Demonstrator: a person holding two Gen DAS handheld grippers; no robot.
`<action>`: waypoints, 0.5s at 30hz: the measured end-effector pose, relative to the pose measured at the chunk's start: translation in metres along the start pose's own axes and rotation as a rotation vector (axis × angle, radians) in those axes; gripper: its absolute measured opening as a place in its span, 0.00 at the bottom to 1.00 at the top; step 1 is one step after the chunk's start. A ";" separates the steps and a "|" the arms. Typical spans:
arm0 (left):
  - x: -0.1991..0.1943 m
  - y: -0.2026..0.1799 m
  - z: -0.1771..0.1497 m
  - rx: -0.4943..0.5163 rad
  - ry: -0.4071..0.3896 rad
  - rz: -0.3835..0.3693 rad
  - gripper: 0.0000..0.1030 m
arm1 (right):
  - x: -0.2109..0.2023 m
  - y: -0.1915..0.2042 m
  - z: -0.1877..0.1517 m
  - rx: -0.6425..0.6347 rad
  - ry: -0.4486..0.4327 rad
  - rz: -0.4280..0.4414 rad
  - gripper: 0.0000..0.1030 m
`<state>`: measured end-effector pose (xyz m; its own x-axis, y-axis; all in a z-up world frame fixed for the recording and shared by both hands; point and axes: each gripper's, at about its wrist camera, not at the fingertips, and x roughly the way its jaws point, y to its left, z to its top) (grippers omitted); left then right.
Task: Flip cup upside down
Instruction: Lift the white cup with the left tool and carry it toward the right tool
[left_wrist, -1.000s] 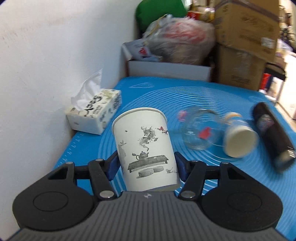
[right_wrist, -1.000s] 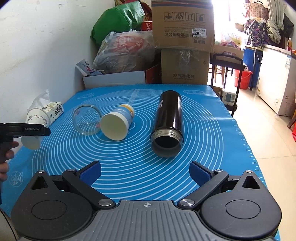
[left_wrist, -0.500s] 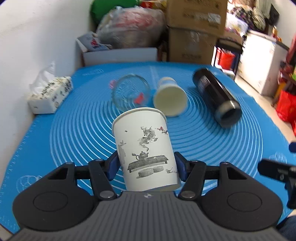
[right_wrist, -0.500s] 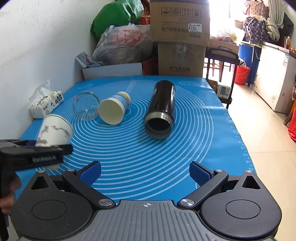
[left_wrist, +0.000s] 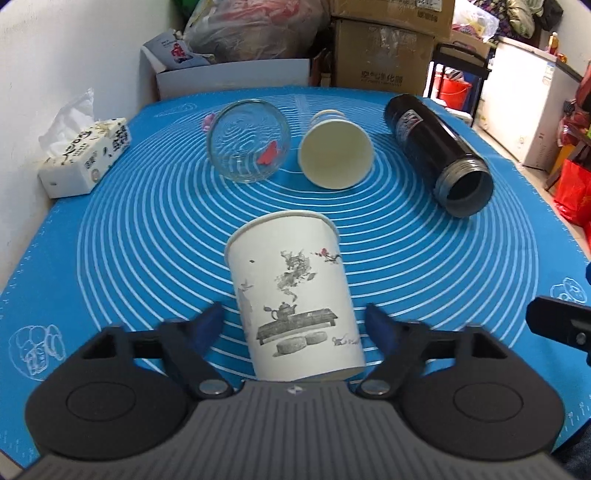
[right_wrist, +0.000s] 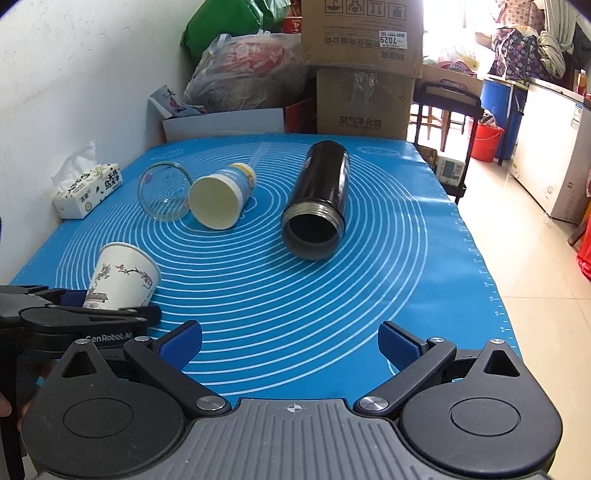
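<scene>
A white paper cup (left_wrist: 295, 299) with an ink teapot print lies between the fingers of my left gripper (left_wrist: 293, 325), wide rim pointing away, on the blue mat (left_wrist: 424, 258). The left jaws stand apart from the cup's sides with a small gap on each side. In the right wrist view the same cup (right_wrist: 120, 277) lies tilted on the mat at the near left, beside the left gripper (right_wrist: 110, 317). My right gripper (right_wrist: 290, 343) is open and empty above the mat's near edge.
On the mat lie a glass cup (left_wrist: 247, 146), a second paper cup (left_wrist: 334, 153) and a black flask (left_wrist: 439, 151), all on their sides. A tissue box (left_wrist: 86, 157) sits by the left wall. Cardboard boxes (right_wrist: 364, 66) and bags stand behind.
My left gripper swung from the tissue-box side toward the mat's middle with the cup, lowered it, and its jaws have opened off the cup. The right gripper stayed open and drew back slightly.
</scene>
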<state>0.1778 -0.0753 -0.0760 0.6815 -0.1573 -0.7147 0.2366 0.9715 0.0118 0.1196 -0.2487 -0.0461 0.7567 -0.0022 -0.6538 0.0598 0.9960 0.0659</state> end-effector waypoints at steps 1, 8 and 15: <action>-0.001 0.000 0.001 0.000 -0.008 0.007 0.86 | 0.000 0.000 0.000 -0.001 -0.001 0.003 1.00; -0.003 0.002 0.004 0.007 -0.014 0.016 0.86 | -0.002 0.004 0.000 -0.010 -0.012 0.015 1.00; -0.004 0.003 0.004 0.018 -0.017 -0.013 0.86 | -0.004 0.003 0.000 -0.011 -0.013 0.017 1.00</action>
<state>0.1787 -0.0730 -0.0703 0.6902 -0.1728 -0.7027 0.2576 0.9661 0.0155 0.1170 -0.2455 -0.0433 0.7657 0.0137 -0.6430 0.0400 0.9968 0.0688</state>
